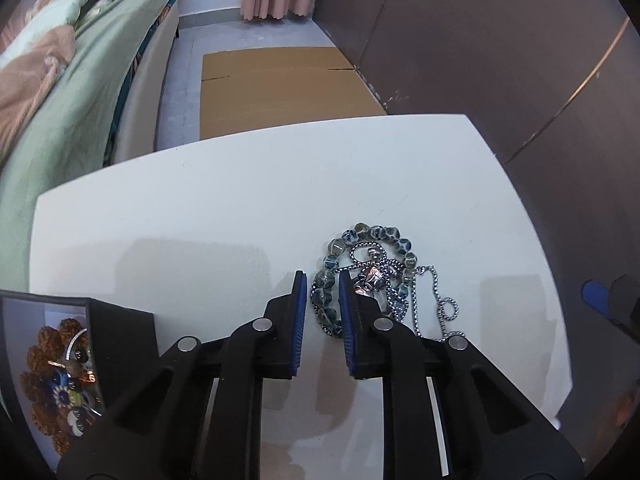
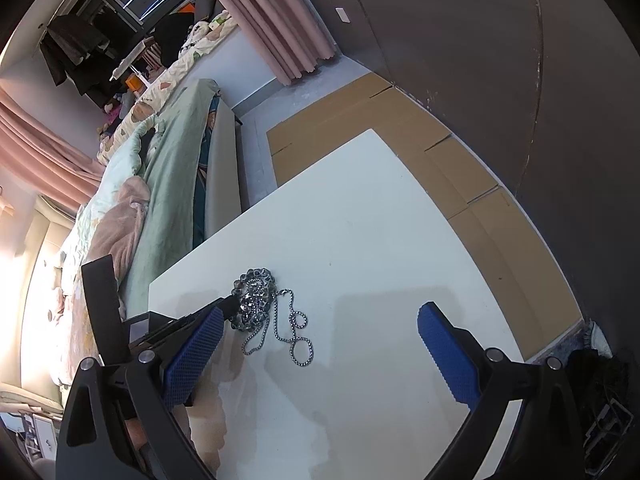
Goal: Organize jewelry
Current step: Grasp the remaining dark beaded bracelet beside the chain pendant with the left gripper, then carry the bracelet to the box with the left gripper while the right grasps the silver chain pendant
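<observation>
A blue-grey bead bracelet (image 1: 374,236) lies on the white table (image 1: 200,208), tangled with a silver chain necklace (image 1: 434,304) that carries a small metal pendant (image 1: 370,280). My left gripper (image 1: 322,280) is down at the table with its blue pads on either side of the bracelet's left arc, a narrow gap still between them. In the right wrist view the bracelet (image 2: 256,276) and chain (image 2: 298,328) lie ahead, with the left gripper's tip touching them. My right gripper (image 2: 320,316) is wide open and empty above the table.
An open black jewelry box (image 1: 60,376) with brown beads and other pieces stands at the table's left front corner. A bed with green bedding (image 1: 80,120) is at the left. Flat cardboard (image 1: 280,88) lies on the floor beyond the table. A dark wall (image 1: 520,60) is at the right.
</observation>
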A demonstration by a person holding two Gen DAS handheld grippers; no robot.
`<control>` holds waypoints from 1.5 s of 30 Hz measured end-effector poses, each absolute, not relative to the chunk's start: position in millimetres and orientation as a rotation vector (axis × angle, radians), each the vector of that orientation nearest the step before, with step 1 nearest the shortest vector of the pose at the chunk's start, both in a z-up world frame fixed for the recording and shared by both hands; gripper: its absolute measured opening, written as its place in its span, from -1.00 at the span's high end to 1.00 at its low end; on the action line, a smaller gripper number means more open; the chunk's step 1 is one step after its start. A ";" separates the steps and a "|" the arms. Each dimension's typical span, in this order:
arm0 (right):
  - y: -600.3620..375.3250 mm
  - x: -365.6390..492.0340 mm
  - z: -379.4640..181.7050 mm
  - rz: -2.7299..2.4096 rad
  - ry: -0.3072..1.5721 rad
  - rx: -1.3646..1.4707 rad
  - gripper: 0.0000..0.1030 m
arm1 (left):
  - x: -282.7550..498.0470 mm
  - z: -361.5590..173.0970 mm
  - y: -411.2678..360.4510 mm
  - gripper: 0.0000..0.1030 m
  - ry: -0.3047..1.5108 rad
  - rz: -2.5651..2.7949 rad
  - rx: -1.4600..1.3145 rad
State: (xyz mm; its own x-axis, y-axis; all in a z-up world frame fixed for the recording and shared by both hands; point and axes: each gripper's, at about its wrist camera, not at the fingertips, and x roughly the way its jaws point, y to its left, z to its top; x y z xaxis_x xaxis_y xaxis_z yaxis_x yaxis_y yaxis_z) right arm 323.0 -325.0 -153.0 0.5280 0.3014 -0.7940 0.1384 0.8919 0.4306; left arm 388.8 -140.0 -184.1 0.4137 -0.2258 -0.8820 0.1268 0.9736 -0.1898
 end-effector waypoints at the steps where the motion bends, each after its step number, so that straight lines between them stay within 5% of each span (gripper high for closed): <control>1: -324.1 323.1 -153.4 0.103 1.022 0.477 -0.85 | 388.2 -183.8 -141.3 0.78 1.122 -0.227 -0.089; 33: -280.3 335.9 -165.4 0.187 1.072 0.441 -0.78 | 322.6 -22.9 -80.5 0.81 0.842 -0.393 -0.273; 45: -224.4 368.7 -191.4 0.188 1.142 0.296 -0.47 | 305.3 5.4 -38.6 0.81 0.806 -0.284 -0.262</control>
State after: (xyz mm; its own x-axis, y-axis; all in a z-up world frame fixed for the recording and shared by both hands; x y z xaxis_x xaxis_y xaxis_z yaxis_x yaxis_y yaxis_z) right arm 368.7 -224.4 -191.4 0.4058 0.2965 -0.8645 0.0036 0.9454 0.3259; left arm 305.3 -38.6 5.4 0.6586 -0.3462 -0.6681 0.1487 0.9302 -0.3356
